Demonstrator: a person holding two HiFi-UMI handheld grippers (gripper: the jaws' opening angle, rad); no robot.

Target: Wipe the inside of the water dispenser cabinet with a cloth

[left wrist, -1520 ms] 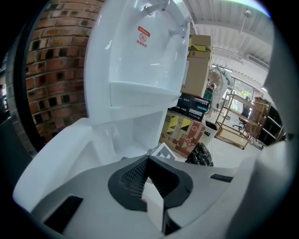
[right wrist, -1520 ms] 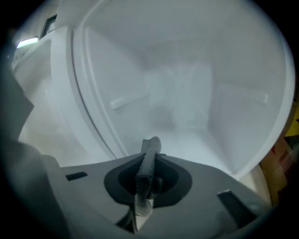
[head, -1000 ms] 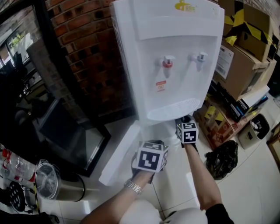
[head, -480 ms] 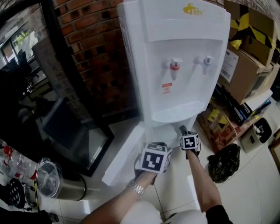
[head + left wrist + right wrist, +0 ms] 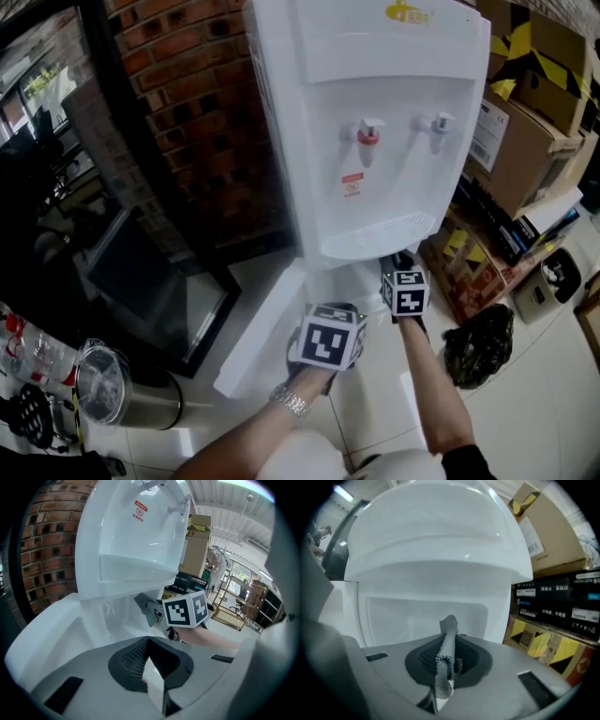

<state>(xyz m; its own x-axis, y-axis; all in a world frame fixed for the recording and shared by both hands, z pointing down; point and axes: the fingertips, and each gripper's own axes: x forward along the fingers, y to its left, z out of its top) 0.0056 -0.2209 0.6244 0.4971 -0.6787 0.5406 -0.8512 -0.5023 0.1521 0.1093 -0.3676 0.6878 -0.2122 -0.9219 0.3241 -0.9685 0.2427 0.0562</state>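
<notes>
Cloth (image 5: 446, 651), grey with a pebbled weave, stands in a narrow folded strip clamped between the jaws of the right gripper (image 5: 443, 677), just in front of the open cabinet (image 5: 426, 616) under the one white water dispenser (image 5: 375, 122). One cloth is visible. The dispenser has two taps, one red (image 5: 367, 136) and one pale (image 5: 437, 124). The left gripper (image 5: 157, 688) has its jaws pressed together on nothing, beside the open door (image 5: 258, 328).
</notes>
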